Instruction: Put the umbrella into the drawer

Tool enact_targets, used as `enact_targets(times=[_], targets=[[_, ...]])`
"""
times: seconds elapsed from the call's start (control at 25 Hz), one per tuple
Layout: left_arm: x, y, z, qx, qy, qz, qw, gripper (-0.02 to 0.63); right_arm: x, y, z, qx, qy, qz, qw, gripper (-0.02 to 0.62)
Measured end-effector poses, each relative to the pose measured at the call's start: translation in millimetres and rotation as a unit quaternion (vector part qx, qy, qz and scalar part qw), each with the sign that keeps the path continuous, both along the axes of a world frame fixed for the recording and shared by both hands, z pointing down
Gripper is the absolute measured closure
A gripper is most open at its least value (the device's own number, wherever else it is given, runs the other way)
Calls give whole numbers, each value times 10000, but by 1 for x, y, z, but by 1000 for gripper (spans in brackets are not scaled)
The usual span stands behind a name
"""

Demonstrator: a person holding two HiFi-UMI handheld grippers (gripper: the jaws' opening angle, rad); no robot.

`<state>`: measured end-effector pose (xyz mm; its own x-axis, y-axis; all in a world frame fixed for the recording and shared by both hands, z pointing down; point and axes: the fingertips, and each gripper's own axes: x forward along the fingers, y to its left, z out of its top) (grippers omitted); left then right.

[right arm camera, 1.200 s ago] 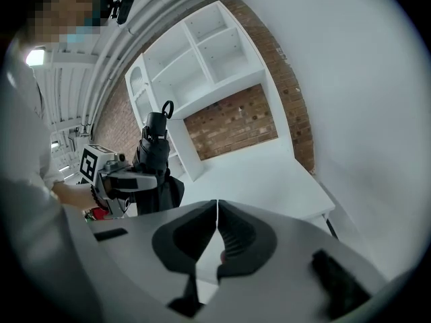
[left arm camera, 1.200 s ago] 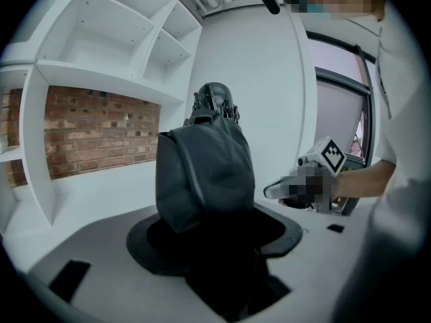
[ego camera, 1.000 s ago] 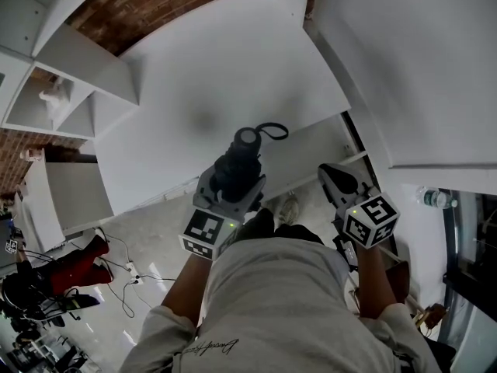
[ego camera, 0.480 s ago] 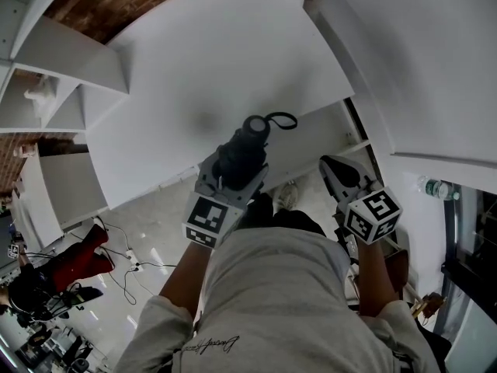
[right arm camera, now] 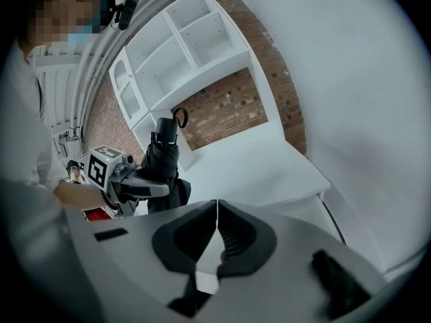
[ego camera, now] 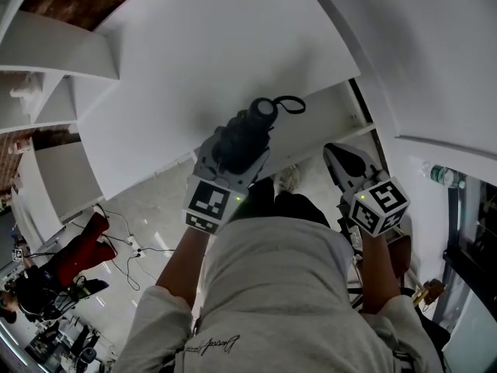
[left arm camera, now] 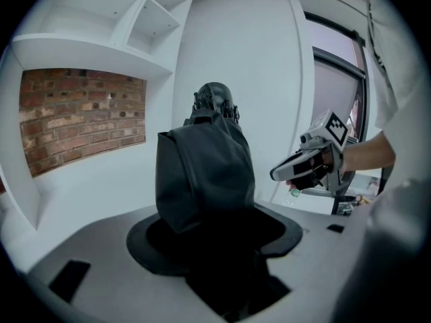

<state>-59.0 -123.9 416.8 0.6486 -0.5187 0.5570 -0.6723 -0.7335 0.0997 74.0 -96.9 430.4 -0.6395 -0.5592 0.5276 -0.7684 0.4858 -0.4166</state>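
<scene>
While the left gripper point(ego camera: 227, 160) pinches the folded black umbrella point(ego camera: 250, 130) by the white table point(ego camera: 194, 61) edge, the right gripper point(ego camera: 347, 164) is pressed together, holding nothing. I see no open drawer, so the umbrella could bump that edge. Open room lies between both grippers.

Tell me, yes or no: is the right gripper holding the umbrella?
No, the right gripper has its jaws shut together on nothing; the umbrella stands apart from it.
</scene>
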Motion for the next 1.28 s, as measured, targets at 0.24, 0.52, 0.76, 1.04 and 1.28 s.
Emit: enact_targets(times=[0.24,0.52,0.76,1.04,1.28], targets=[[-1,0,19,-93,-105,170,9998,330,-4,1,10,-96,5,26,10000,568],[9,4,40,-151,-317,460,9983,330,-2,1,18,-155,-23,67,9999,568],[6,4,52,-223,-414,558,9973,330,-5,1,21,-202,-15,128,9997,568],[5,4,68,-263,-580,713,9954,330,-4,2,25,-227,17,179,9996,568],[12,5,85,-314,-701,862,9933,330,3,2,31,-273,34,250,9993,568]])
